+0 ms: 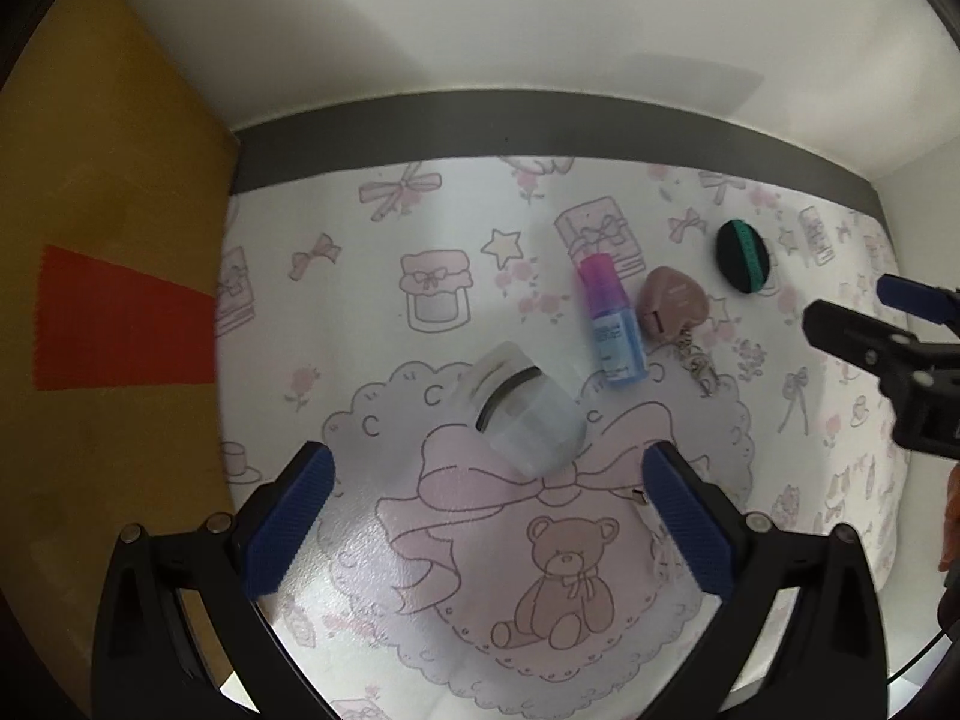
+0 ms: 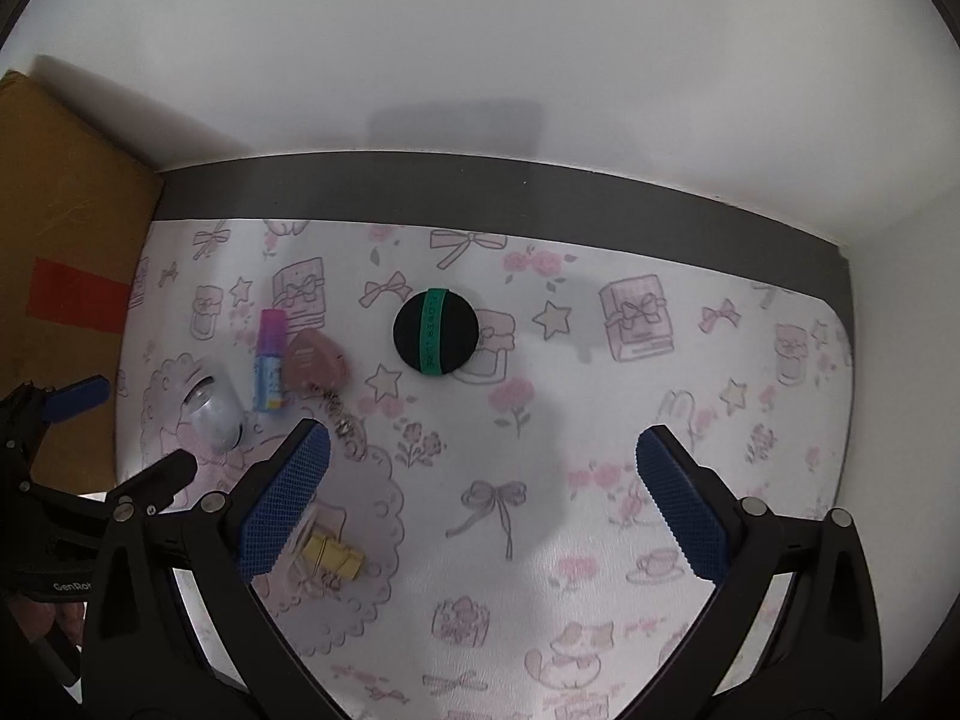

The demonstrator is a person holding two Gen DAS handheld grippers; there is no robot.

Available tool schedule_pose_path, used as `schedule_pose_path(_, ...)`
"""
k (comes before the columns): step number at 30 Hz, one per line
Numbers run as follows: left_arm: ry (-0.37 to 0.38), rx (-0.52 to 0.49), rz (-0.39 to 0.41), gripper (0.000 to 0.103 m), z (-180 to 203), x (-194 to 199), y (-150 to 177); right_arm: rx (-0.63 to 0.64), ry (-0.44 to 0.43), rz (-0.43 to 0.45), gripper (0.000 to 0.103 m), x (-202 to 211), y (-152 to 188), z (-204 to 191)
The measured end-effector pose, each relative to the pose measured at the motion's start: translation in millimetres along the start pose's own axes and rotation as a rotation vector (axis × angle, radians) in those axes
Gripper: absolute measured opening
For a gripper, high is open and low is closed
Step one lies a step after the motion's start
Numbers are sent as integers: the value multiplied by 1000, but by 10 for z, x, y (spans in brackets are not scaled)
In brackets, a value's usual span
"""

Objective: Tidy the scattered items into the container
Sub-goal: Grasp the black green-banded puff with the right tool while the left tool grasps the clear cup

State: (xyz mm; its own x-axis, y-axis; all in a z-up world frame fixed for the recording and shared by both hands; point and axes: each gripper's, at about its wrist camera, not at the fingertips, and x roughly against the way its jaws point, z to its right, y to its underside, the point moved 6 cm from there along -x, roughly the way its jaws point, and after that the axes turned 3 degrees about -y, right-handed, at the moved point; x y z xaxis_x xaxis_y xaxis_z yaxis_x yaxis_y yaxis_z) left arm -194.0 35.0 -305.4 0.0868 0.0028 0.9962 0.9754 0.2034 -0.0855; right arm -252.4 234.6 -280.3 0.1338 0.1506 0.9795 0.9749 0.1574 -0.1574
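Left tongs (image 1: 489, 516) spread wide, empty, just short of tipped clear jar (image 1: 528, 411) mid-desk; right tongs (image 2: 480, 498) likewise agape. Straddle jar body across its width, not rounded end. Container unseen.

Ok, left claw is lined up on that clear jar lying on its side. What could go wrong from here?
1. The jar lies tilted on its round side between the open left claw fingers; it may roll away when touched.
2. The bottle and heart keychain lie close behind; a pushed jar could knock them.
3. The right claw hovers nearby, so the two could collide over the mat.
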Motion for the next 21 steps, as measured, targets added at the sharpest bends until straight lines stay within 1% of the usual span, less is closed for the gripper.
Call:
schedule_pose_path(7,-2,37,-36,91,-8,-176,-27,42,2,-47,103,-294,-109,-72)
schedule_pose_path(9,13,58,-37,85,-10,-191,-46,58,11,-54,103,-355,-136,-103)
schedule_pose_path(13,35,71,-54,81,13,-237,-55,85,28,-56,103,-424,-190,-133)
schedule_pose_path(14,39,70,-58,78,21,-252,-52,88,32,-57,103,-439,-200,-133)
schedule_pose_path(15,43,70,-61,69,27,-263,-49,91,39,-61,100,-461,-208,-132)
schedule_pose_path(18,59,71,-59,66,40,-266,-46,103,53,-75,89,-523,-219,-132)
schedule_pose_path(19,60,70,-55,63,42,-260,-47,104,51,-80,88,-543,-218,-138)
schedule_pose_path(21,60,66,-49,55,46,-248,-45,108,43,-84,82,-567,-218,-158)
